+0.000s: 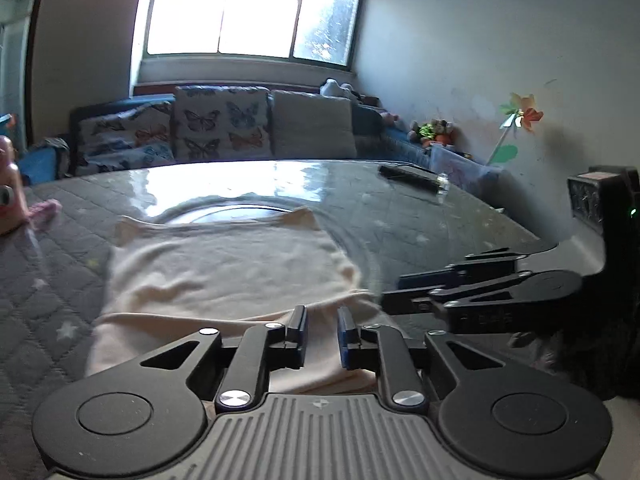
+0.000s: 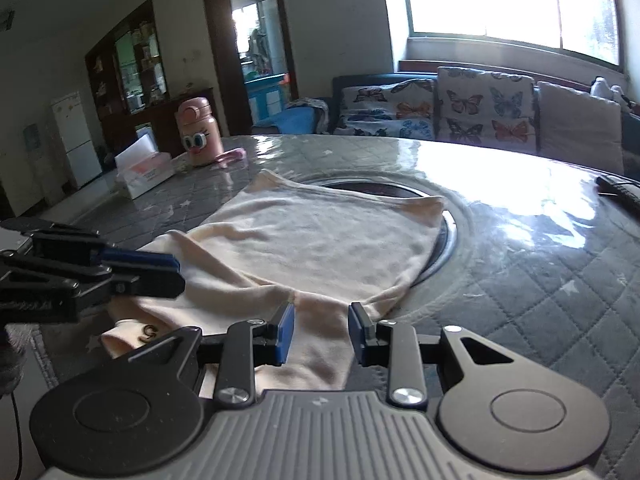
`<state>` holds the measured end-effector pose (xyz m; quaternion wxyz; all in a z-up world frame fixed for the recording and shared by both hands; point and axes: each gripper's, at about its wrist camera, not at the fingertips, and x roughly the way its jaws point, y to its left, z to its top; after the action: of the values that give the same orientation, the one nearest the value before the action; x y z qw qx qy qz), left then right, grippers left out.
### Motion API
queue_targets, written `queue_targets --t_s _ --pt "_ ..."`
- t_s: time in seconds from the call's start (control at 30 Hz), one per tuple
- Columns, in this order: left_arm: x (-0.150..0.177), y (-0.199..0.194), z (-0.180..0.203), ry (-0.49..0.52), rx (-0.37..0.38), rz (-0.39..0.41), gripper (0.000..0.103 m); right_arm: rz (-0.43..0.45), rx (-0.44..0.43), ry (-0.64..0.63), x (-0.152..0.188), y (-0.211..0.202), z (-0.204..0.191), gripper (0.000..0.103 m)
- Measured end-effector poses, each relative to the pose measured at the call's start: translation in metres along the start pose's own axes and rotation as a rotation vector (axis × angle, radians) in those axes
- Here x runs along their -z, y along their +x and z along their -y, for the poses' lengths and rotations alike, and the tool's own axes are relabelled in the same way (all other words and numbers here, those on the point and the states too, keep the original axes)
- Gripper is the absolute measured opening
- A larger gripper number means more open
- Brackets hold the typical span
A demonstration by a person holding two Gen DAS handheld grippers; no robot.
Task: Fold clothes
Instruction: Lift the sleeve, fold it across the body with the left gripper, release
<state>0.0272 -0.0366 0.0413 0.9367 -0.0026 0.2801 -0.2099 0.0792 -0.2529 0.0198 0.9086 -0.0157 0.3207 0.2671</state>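
One cream shirt (image 1: 224, 264) lies spread flat on the gray tabletop (image 1: 420, 216). Its far edge hangs over a dark round dip (image 2: 400, 190) in the middle of the tabletop. The near edge of the shirt is bunched up and folded over.

The left tongs (image 1: 322, 330) sit right over that near edge. Their two blue pads are a little apart. Shirt cloth shows in the gap, but the pads do not pinch it. The right tongs (image 2: 321, 326) are also over the near edge, just beside the left ones. Their pads are apart too, a bit wider, with cloth below them and nothing pinched.

The right view shows one pink bottle (image 2: 200, 132) with big cartoon eyes, one white tissue box (image 2: 144, 172), a doorway and a tall cupboard. It also shows a small dark mark on the shirt near the left tongs. The left view shows only a blurred edge of the bottle, but it has one paper pinwheel (image 1: 520, 114) on the wall and one dark remote (image 1: 412, 176) lying on the far side of the tabletop.

Both views show one couch (image 2: 440, 108) with butterfly cushions under a bright window (image 1: 248, 8).

There are two tongs and one shirt.
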Motion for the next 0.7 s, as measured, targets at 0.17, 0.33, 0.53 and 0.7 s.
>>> queue_targets --t_s 0.17,0.33,0.53,0.7 --pt "0.01 -0.01 -0.05 -0.055 -0.147 -0.023 0.023 -0.039 -0.054 -0.013 -0.001 0.018 -0.017 0.029" --pt "0.029 -0.014 -0.088 -0.126 -0.236 -0.058 0.023 -0.065 -0.05 0.013 -0.005 0.041 -0.025 0.029" --pt "0.044 -0.013 -0.106 -0.159 -0.261 -0.088 0.023 -0.1 -0.025 0.043 -0.005 0.063 -0.025 0.016" --pt "0.028 -0.016 -0.099 -0.13 -0.241 -0.042 0.023 -0.078 0.038 0.036 -0.005 0.052 -0.026 0.002"
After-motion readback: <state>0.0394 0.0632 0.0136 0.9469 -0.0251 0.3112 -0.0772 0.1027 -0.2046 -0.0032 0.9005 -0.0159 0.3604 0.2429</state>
